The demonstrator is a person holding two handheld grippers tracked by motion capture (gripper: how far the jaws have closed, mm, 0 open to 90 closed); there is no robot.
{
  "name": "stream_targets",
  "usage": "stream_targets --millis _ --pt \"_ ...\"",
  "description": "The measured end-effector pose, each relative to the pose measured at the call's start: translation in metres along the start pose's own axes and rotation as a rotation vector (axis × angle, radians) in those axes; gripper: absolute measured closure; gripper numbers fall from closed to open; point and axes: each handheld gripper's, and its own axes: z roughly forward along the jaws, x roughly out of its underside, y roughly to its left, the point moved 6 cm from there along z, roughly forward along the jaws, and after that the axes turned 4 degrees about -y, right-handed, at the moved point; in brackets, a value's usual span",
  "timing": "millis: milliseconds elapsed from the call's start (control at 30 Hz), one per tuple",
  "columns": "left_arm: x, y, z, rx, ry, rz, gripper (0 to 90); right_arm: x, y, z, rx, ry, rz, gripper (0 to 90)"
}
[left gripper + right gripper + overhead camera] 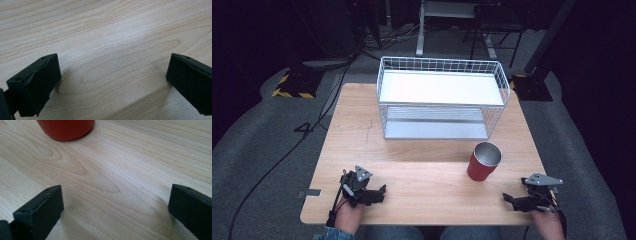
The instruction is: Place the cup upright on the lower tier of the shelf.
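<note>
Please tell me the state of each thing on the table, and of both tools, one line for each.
Cup: upright, open top, looks empty, free on the table.
Rack: upright at the far side, both shelves bare.
Left tool: open, holds nothing, low over the table.
Right tool: open, holds nothing, near the cup but apart from it.

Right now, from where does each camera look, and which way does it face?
High view: above the near edge, facing forward and down on the table; shows both hands, left gripper, right gripper.
Left gripper view: along its open jaws at bare wood.
Right gripper view: along its open jaws toward the red cup, shared with the high view.
</note>
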Motion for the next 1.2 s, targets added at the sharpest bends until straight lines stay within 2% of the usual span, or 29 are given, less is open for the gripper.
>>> stream_targets --millis 133,333,367,433,467,500,533,633,733,800,833,900,1000,1200 --pt "-0.001 0.001 0.001 -0.004 0.001 -0.004 0.1 -0.003 0.002 -0.006 0.003 -0.039 0.015 0.0" --pt "-0.004 0.002 0.004 -0.011 0.000 -0.012 0.1 -0.014 0.008 -0.017 0.017 -0.111 -0.002 0.0" --pt "-0.004 0.002 0.004 -0.010 0.001 -0.012 0.1 -0.017 0.011 -0.020 -0.003 -0.135 0.004 0.2" --pt "-0.005 0.002 0.004 -0.012 0.000 -0.011 0.0 -0.019 0.014 -0.021 -0.013 -0.147 0.007 1.1" --pt "-0.005 0.002 0.005 -0.011 0.001 -0.011 0.0 -0.022 0.016 -0.022 -0.024 -0.163 0.007 4.6" --pt "-0.005 0.002 0.005 -0.011 0.001 -0.013 0.1 -0.026 0.020 -0.026 -0.053 -0.194 -0.006 15.4" --pt "-0.005 0.002 0.005 -0.012 -0.001 -0.014 0.0 -0.028 0.022 -0.027 -0.061 -0.205 -0.012 15.7" --pt "-0.006 0.002 0.006 -0.012 -0.002 -0.009 0.0 -0.034 0.026 -0.031 -0.042 -0.239 -0.028 15.2" --pt "-0.006 0.002 0.006 -0.010 -0.001 -0.007 0.0 -0.041 0.028 -0.037 -0.035 -0.290 -0.018 15.1" --pt "-0.006 0.002 0.006 -0.010 -0.001 -0.006 0.0 -0.043 0.028 -0.038 -0.030 -0.302 -0.011 14.5" --pt "-0.006 0.002 0.006 -0.011 -0.001 -0.006 0.1 -0.047 0.029 -0.039 -0.033 -0.322 0.010 11.1" --pt "-0.006 0.002 0.006 -0.011 -0.001 -0.006 0.1 -0.049 0.030 -0.039 -0.037 -0.328 0.026 11.0" --pt "-0.006 0.002 0.006 -0.010 -0.001 -0.007 0.1 -0.055 0.033 -0.037 -0.058 -0.364 0.050 11.0" --pt "-0.006 0.002 0.006 -0.010 -0.001 -0.007 0.1 -0.068 0.038 -0.034 -0.073 -0.423 0.051 11.0"
